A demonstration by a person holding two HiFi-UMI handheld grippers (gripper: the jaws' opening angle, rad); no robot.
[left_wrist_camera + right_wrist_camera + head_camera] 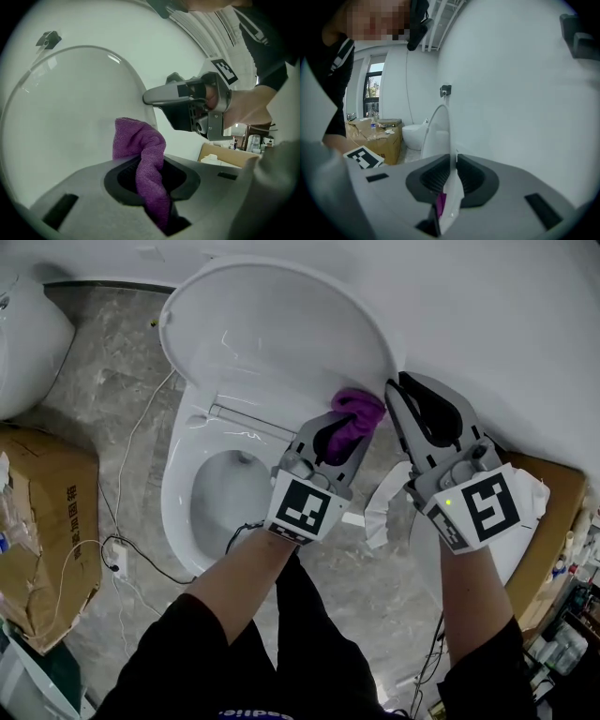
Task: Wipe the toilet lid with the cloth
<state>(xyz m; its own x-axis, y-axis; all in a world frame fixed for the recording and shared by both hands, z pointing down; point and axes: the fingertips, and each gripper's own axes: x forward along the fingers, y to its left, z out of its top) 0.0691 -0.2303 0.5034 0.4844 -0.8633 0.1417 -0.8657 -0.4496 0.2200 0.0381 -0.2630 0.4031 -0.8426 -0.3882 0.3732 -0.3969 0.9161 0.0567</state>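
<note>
Cloth (359, 412) (purple, terry-like) is pinched between the closed jaws of the left gripper (345, 429). A loose bunch stands out past the tips and is pressed against the right edge of the raised toilet lid (272, 334). In the left gripper view the cloth (143, 145) is seen folded over itself, with one tail running down through the jaws. The lid (61, 108) fills the left of that view.

Right gripper (396, 390) is closed on the lid's thin right rim. In the right gripper view the lid (437, 131) is seen edge-on, running straight down between the jaws, with a sliver of purple showing behind it. The lid is stood up against the white wall (487, 315) at the far side, over the open bowl (225, 498).

Handling, as judged:
- **Cloth:** expected to be light, soft and limp, so only the bunched part ahead of the jaws can be counted on to wipe. A hold near the middle of the bunch, as it is taken here, leaves enough fabric free.
- **Lid:** judged to be rigid glossy plastic, likely slippery, and hinged, so it may swing if pushed. Steadying by the rim looks sensible — a light clamp is advised, since a hard one could slip off or mark the edge.
- **Wet patches or dirt on the lid:** none can be made out.
</note>
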